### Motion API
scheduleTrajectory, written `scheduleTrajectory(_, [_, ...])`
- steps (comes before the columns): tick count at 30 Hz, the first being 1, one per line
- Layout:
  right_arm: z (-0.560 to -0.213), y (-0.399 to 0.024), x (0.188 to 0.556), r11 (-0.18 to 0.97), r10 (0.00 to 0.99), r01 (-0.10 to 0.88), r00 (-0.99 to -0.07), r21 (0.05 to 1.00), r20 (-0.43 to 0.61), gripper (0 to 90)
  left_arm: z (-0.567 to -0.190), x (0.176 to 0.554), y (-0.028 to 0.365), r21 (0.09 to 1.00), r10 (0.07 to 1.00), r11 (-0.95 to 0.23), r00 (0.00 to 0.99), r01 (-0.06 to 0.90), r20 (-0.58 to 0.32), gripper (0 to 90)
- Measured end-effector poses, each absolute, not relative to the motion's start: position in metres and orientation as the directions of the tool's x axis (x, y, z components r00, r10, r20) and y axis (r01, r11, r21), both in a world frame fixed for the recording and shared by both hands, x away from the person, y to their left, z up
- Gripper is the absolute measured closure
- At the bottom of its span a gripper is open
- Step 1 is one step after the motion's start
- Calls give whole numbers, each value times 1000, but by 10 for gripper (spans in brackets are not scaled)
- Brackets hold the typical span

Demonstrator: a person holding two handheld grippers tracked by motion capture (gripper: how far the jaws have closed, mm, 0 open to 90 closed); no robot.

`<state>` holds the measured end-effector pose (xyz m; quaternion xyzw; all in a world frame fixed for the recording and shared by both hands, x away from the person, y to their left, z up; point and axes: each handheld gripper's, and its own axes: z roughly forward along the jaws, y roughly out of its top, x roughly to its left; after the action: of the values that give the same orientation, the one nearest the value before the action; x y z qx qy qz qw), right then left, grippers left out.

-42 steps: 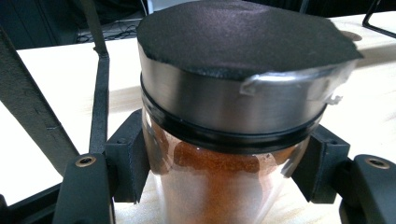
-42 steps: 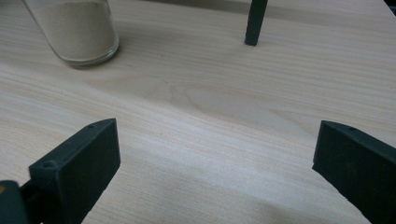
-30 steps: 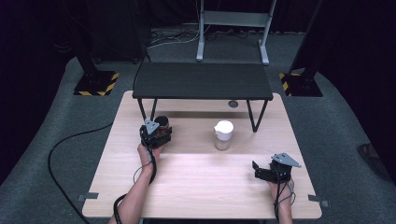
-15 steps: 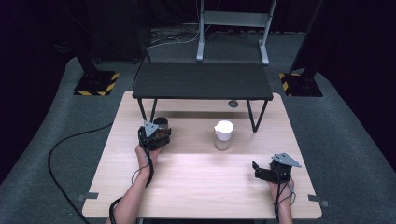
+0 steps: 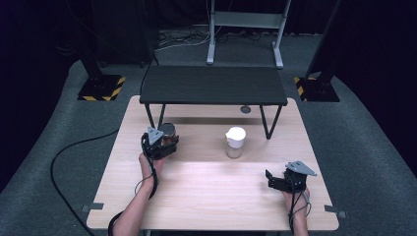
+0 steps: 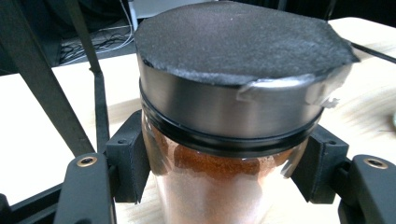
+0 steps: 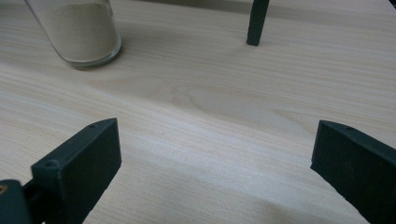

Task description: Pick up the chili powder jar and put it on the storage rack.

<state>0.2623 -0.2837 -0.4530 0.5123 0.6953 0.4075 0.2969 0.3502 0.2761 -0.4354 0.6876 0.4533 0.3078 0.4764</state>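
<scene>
Left tongs (image 6: 219, 186) clamp jar (image 6: 229, 140) — reddish powder inside.

A clear glass jar with a dark metal lid (image 6: 233, 116) stands upright, part-filled with reddish-orange powder. A dark rough pad covers the lid's top, and a scrap of clear tape hangs at its edge. It sits near the wooden table's (image 5: 206, 196) left side.

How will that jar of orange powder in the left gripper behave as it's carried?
The jar looks like smooth glass, so it might slip; the left gripper pads clamp it just under the metal lid. It is nearly full of powder, so probably fairly heavy. Being rigid, it shouldn't flex, yet could break if dropped.
</scene>
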Motion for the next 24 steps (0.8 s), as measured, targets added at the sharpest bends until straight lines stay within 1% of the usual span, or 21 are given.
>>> scheduleTrajectory(24, [-453,-285,263,142,953,472,-303,870,9,10,-412,344,279,939,900,-150,436,309,0,318])
